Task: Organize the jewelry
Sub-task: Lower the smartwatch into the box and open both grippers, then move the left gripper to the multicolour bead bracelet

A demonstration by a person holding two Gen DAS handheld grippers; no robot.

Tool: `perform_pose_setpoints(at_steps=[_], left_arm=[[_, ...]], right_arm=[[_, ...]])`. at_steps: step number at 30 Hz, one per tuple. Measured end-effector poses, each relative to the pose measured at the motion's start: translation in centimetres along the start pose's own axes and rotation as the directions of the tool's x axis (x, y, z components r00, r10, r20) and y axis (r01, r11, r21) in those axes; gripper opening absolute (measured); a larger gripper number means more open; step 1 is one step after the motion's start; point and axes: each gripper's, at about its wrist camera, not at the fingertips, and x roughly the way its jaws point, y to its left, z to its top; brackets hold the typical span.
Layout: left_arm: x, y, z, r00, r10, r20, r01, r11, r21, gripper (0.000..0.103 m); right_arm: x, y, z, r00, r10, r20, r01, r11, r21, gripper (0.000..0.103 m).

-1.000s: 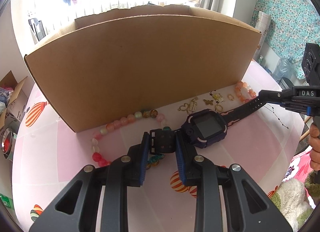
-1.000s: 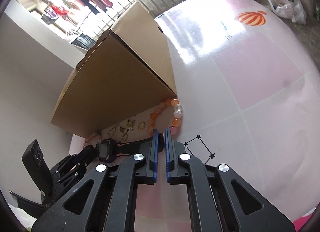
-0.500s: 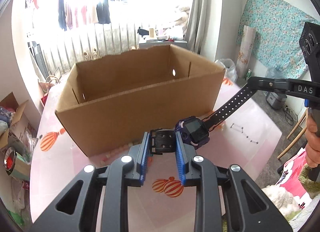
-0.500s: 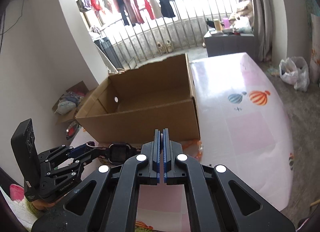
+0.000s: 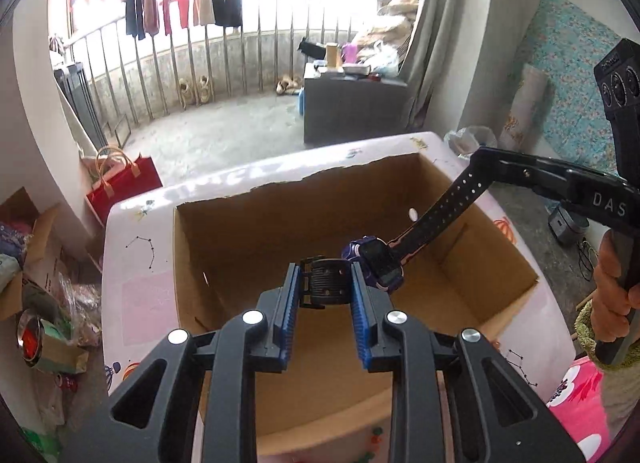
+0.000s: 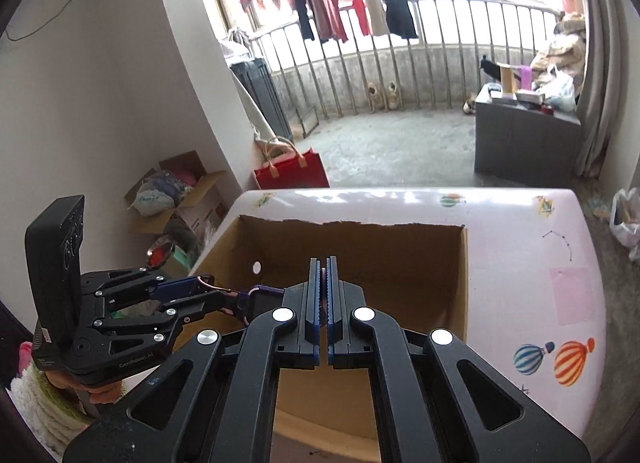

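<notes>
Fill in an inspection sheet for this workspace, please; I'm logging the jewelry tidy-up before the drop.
Surface: pink table with balloon prints, mostly bare.
Job's things: purple watch held in the air over the open cardboard box; the box looks empty.
Clutter: a few small beads at the box's near side.
Grippers: left gripper shut on the buckle end of the strap; right gripper shut on the far strap end.
Cables: wires on the floor at right.
Surroundings: red bag, railing with hanging clothes, grey cabinet, open boxes on the floor.
</notes>
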Motion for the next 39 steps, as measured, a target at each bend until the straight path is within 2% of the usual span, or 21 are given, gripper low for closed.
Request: perform_pose_setpoints(at_steps=[4, 6, 8, 9, 11, 13, 16, 18, 21, 25, 28, 33, 35, 37, 39], left_arm=[[5.1, 1.7, 1.5, 0.990, 0.041, -0.134, -0.044, 0.999, -0.019, 0.024], [7.1, 2.3, 2.2, 0.982, 0.042, -0.186, -0.048, 0.998, -0.028, 0.024], [8.5, 2.6, 2.4, 0.973, 0.076, -0.219, -0.082, 0.996, -0.020, 0.025], [9.1, 2.6, 2.5, 0.968, 0.085, -0.237, -0.090, 0.996, -0.011, 0.029], [9.6, 3.1, 2.5, 0.962, 0.103, -0.251, -0.110, 0.994, -0.014, 0.043], [9.6, 3.5, 2.6, 0.960, 0.132, -0.245, -0.139, 0.990, -0.009, 0.045], [8.6, 3.4, 2.4, 0.965, 0.119, -0.233, -0.128, 0.991, -0.024, 0.050], [7.5, 3.4, 2.6, 0.974, 0.112, -0.199, -0.121, 0.992, -0.038, 0.051], [5.4, 3.4, 2.8, 0.982, 0.114, -0.150, -0.121, 0.992, -0.038, 0.053], [1.6, 2.9, 2.6, 0.990, 0.121, -0.069, -0.123, 0.992, -0.031, 0.062], [-1.8, 2.9, 1.4, 0.994, 0.110, -0.015, -0.111, 0.993, -0.042, 0.066], [-7.5, 2.8, -2.9, 0.995, 0.070, 0.069, -0.066, 0.997, -0.051, 0.081], [-8.7, 2.5, -5.6, 0.996, 0.047, 0.076, -0.042, 0.997, -0.063, 0.085], [-9.0, 2.0, -8.7, 0.998, 0.027, 0.052, -0.023, 0.997, -0.080, 0.088], [-8.0, 1.3, -11.9, 0.999, 0.038, -0.002, -0.038, 0.995, -0.096, 0.089]], right_arm=[[6.2, -1.8, 1.3, 0.986, 0.012, -0.164, -0.004, 0.999, 0.048, 0.001], [8.0, -2.6, 1.6, 0.977, 0.008, -0.213, 0.007, 0.998, 0.066, 0.001], [9.2, -3.0, 1.7, 0.971, -0.024, -0.240, 0.038, 0.998, 0.055, 0.001], [9.4, -3.2, 1.9, 0.968, -0.037, -0.250, 0.051, 0.997, 0.049, 0.001], [10.3, -3.8, 1.9, 0.955, -0.034, -0.294, 0.058, 0.996, 0.072, 0.001], [10.4, -4.4, 1.5, 0.949, -0.040, -0.314, 0.071, 0.994, 0.088, 0.002], [9.5, -5.2, 1.5, 0.949, -0.041, -0.314, 0.078, 0.991, 0.104, 0.008], [8.7, -5.7, 1.5, 0.953, -0.034, -0.301, 0.075, 0.989, 0.124, 0.008], [6.9, -5.9, 1.9, 0.962, -0.047, -0.270, 0.084, 0.988, 0.127, 0.008], [4.3, -5.9, 2.7, 0.975, -0.068, -0.213, 0.097, 0.987, 0.128, 0.008], [1.4, -5.7, 3.0, 0.986, -0.068, -0.154, 0.090, 0.987, 0.136, 0.009], [-6.2, -4.2, 1.0, 1.000, -0.028, -0.007, 0.029, 0.993, 0.116, 0.024], [-8.8, -2.9, -1.1, 0.999, -0.007, 0.042, 0.004, 0.997, 0.077, 0.050], [-10.3, -1.6, -4.3, 0.998, 0.016, 0.059, -0.018, 0.999, 0.046, 0.066], [-10.5, -0.5, -8.2, 0.999, 0.021, 0.025, -0.022, 0.999, 0.028, 0.071]])
